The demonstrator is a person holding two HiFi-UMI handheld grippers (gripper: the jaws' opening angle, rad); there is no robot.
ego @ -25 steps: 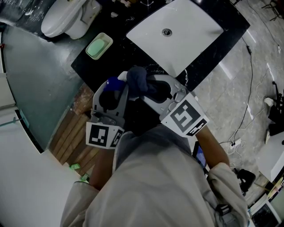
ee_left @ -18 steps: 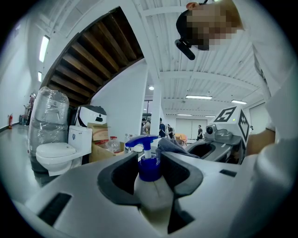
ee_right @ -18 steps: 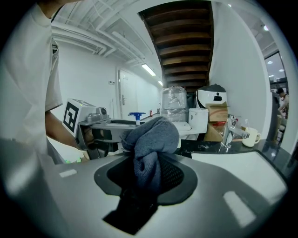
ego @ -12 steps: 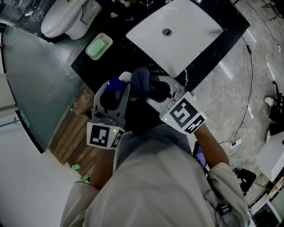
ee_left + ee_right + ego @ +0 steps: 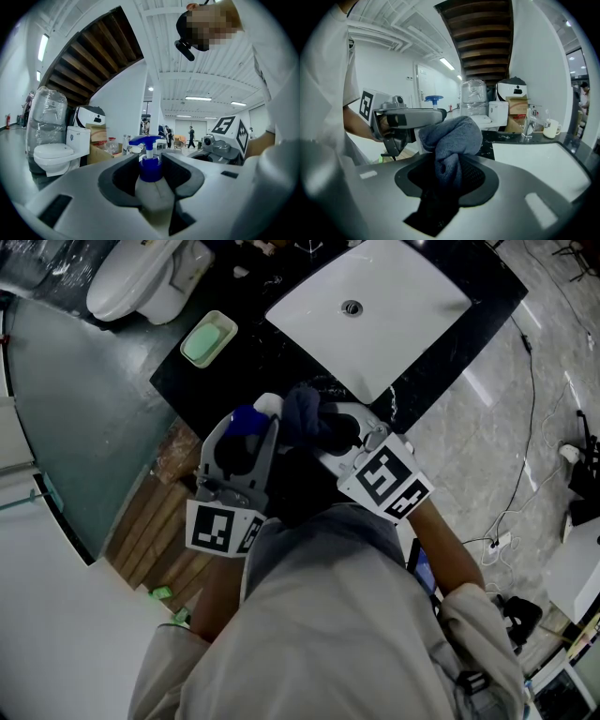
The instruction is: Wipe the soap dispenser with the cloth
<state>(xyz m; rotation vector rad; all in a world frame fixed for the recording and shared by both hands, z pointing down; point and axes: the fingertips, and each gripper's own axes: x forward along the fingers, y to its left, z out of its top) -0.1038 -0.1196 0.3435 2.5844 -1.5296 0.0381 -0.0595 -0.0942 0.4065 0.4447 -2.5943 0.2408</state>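
My left gripper (image 5: 240,450) is shut on a white soap dispenser (image 5: 267,406) with a blue pump head (image 5: 246,418), held above the counter's front edge. In the left gripper view the bottle (image 5: 151,188) stands upright between the jaws of the left gripper (image 5: 151,174). My right gripper (image 5: 328,430) is shut on a bunched blue-grey cloth (image 5: 302,414), which presses against the dispenser's right side. In the right gripper view the cloth (image 5: 452,139) bulges out of the right gripper (image 5: 449,176), right beside the left gripper (image 5: 408,117) and the pump head (image 5: 434,99).
A white sink basin (image 5: 370,310) is set in the black counter (image 5: 251,360). A green soap dish (image 5: 208,338) lies at the counter's left end and a toilet (image 5: 141,277) stands beyond it. A faucet (image 5: 528,123) and a mug (image 5: 551,127) stand at the basin's far side.
The right gripper and its cloth have shifted slightly up and left against the dispenser. The left gripper has nudged a little to the right, still holding the bottle.
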